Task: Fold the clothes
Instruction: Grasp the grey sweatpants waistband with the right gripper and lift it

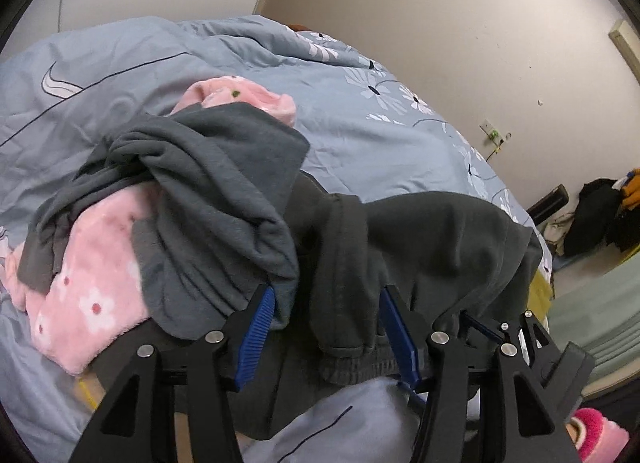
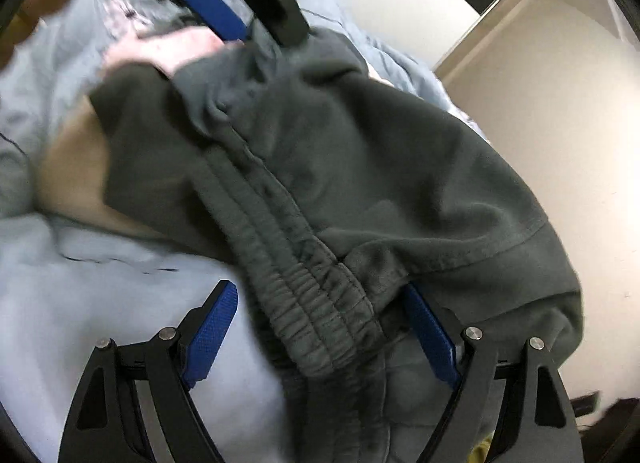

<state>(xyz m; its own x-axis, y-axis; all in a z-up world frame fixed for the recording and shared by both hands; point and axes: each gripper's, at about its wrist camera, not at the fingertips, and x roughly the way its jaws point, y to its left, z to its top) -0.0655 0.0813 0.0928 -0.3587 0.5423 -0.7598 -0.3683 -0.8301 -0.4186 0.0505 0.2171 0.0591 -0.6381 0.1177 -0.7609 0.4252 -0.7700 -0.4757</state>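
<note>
Dark grey sweatpants (image 1: 440,239) (image 2: 360,167) lie bunched on the bed, and their elastic waistband (image 2: 320,303) (image 1: 348,359) runs towards both cameras. My left gripper (image 1: 328,327) has its blue pads apart. The waistband fold hangs between them and cloth drapes over both tips. Seen from the right wrist, the left gripper (image 2: 268,37) sits at the far end of the pants. My right gripper (image 2: 320,327) stands wide open around the waistband; only its right pad (image 2: 428,335) touches cloth. A lighter grey garment (image 1: 208,191) and a pink flowered fleece (image 1: 92,275) lie to the left.
The blue flowered duvet (image 1: 360,131) covers the bed. A tan patch (image 2: 72,167) shows beside the pants. Beyond the bed's right edge there is floor with dark bags (image 1: 592,215), below a wall socket (image 1: 494,135). A pink and red knitted thing (image 1: 596,431) sits at the bottom right.
</note>
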